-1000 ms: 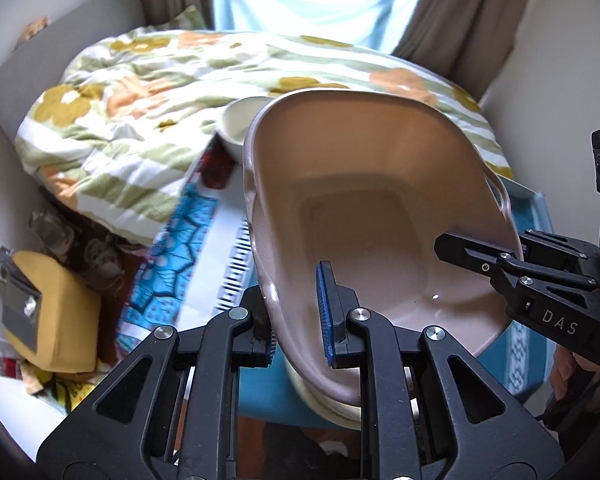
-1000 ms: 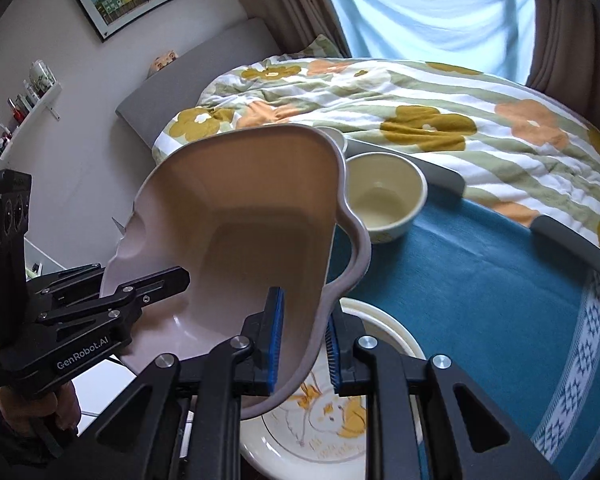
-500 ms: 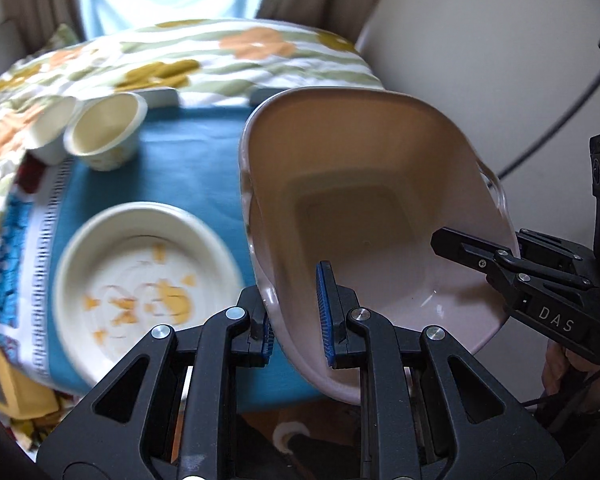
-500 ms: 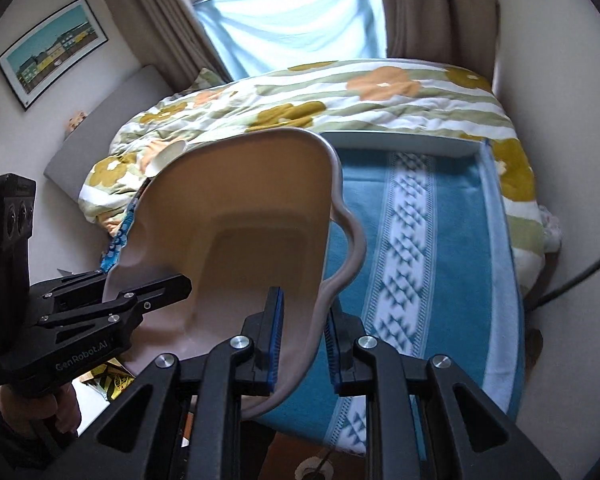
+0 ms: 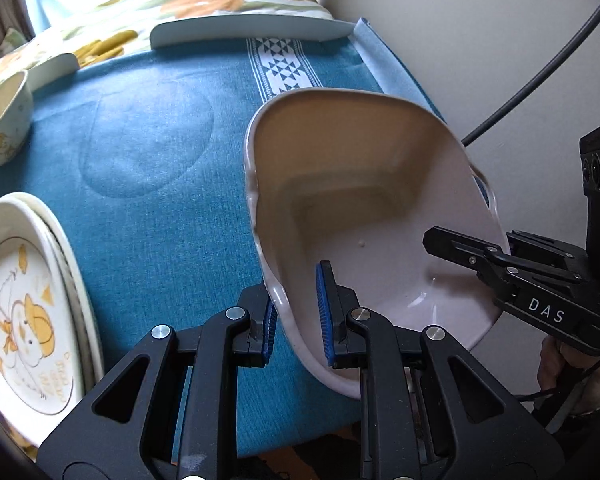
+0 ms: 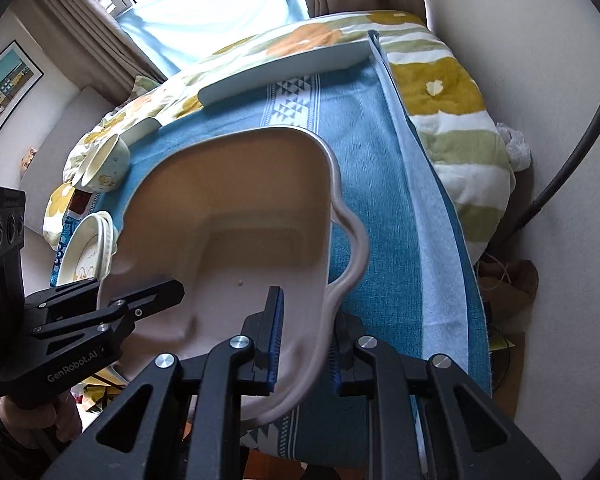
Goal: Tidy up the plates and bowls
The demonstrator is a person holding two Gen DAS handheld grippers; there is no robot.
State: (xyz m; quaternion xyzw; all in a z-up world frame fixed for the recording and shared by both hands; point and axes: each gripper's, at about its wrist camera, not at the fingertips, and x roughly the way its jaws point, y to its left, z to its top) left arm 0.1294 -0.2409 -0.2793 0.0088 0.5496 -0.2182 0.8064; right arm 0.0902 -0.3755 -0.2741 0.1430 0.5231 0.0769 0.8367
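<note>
**Both tools pinching the pink dish above the blue counter**

Largest first: under my tools I see the counter (image 5: 148, 168), covered in a teal woven cloth with a white geometric band running away from me; in the right wrist view the same counter (image 6: 384, 208) stretches toward a bed with a floral yellow-and-green quilt (image 6: 452, 92) beyond its far edge.

Next is the task's main piece, a large pale pink, deep, rounded-rectangular dish with loop handles (image 5: 364, 200). It is tilted up on edge, its hollow facing my cameras, on the right side of the counter. I cannot tell whether its lower edge touches the cloth. In the right wrist view the dish (image 6: 236, 216) fills the middle of the frame, one wavy handle on its right.

My left tool (image 5: 296, 312) pinches the dish's near left rim, a blue pad on each side of the wall. My right tool (image 6: 304, 344) does the same on the rim by the handle, one pad inside, one outside. Each tool shows up in the other's view, clamped on the opposite rim.

At the left edge sits a stack of cream round plates with a yellow cartoon print (image 5: 24, 308), well apart from the dish. Smaller still, a cream bowl with a yellow motif (image 5: 4, 128) stands near the counter's far left corner.
</note>
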